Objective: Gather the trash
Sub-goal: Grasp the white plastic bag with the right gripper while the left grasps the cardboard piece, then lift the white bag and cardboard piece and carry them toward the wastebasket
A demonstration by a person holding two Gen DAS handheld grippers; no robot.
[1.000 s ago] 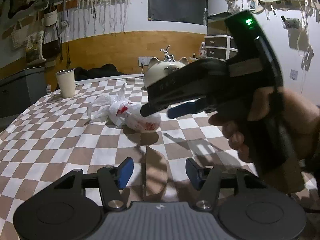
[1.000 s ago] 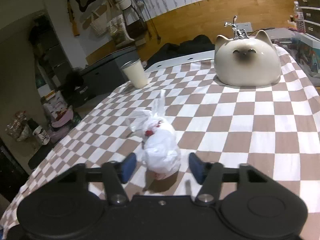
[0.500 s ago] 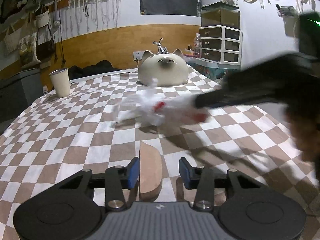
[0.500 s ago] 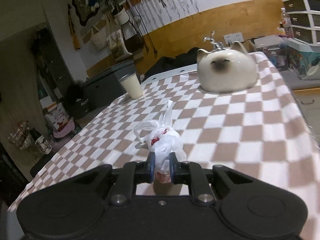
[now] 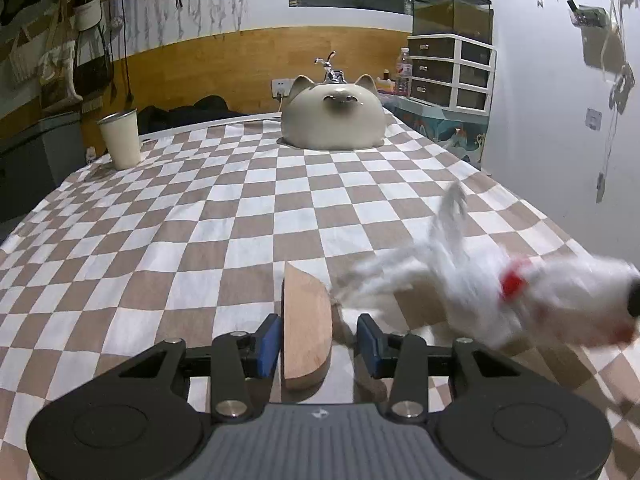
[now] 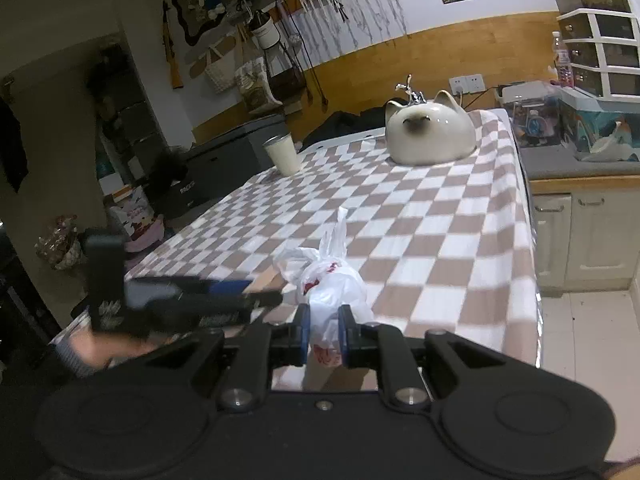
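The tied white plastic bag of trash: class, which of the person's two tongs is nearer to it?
Right. The right tongs are shut on the white plastic bag. The left tongs are closing around a wooden piece, with the bag off to their side.

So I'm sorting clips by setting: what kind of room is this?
Probably a lived-in home room: a checkered tablecloth covers the table, bags hang along the wall, and a plastic drawer unit stands nearby.
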